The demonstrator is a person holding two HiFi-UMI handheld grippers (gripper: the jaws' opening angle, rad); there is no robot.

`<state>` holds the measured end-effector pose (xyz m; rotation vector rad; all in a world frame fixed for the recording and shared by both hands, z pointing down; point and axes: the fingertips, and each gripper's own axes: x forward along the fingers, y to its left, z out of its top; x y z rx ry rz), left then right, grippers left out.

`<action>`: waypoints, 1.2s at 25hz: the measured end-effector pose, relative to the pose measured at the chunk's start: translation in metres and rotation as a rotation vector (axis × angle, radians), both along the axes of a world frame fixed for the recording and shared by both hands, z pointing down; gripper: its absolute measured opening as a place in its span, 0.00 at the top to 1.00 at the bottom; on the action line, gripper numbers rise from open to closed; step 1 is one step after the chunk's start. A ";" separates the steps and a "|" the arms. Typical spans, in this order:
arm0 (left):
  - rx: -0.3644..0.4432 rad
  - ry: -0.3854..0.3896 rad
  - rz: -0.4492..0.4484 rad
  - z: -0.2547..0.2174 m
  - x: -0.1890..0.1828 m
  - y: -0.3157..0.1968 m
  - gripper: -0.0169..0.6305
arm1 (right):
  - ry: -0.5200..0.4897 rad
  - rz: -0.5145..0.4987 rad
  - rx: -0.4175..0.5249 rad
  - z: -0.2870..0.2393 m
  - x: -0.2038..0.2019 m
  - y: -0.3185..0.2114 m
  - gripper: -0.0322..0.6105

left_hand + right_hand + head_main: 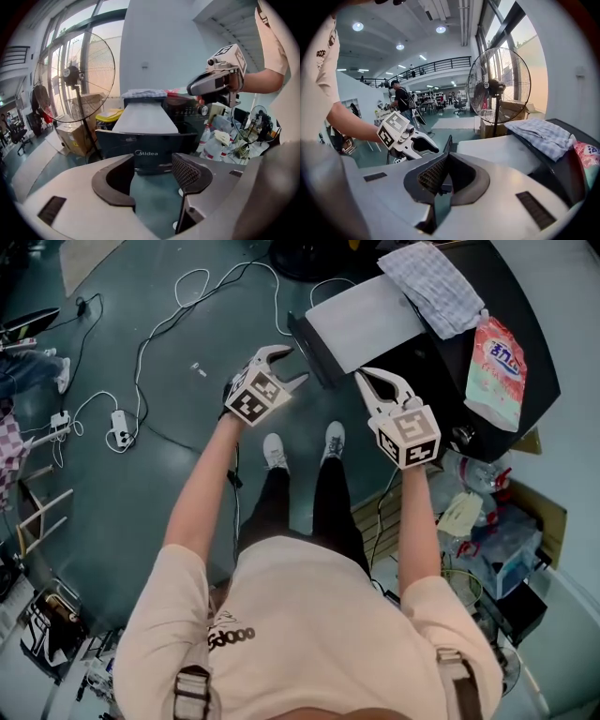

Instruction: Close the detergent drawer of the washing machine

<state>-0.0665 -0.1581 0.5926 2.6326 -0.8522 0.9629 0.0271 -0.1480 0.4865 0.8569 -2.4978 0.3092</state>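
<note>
The black washing machine stands at the upper right of the head view. Its detergent drawer is pulled far out, a pale grey tray with a dark front panel. My left gripper is open just left of that panel, with nothing between the pads. In the left gripper view the panel with its brand print fills the gap of the left gripper. My right gripper is shut and empty, hanging beside the drawer's near edge. In the right gripper view the right gripper points along the drawer.
A checked cloth and a pink detergent pouch lie on the machine's top. Cables and a power strip trail over the floor at left. A standing fan and a cardboard box stand beyond the machine. Bottles and clutter fill the right.
</note>
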 end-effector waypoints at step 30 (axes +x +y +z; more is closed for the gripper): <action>0.001 0.071 0.016 0.029 0.027 -0.021 0.50 | 0.009 0.085 -0.038 0.026 0.039 -0.013 0.95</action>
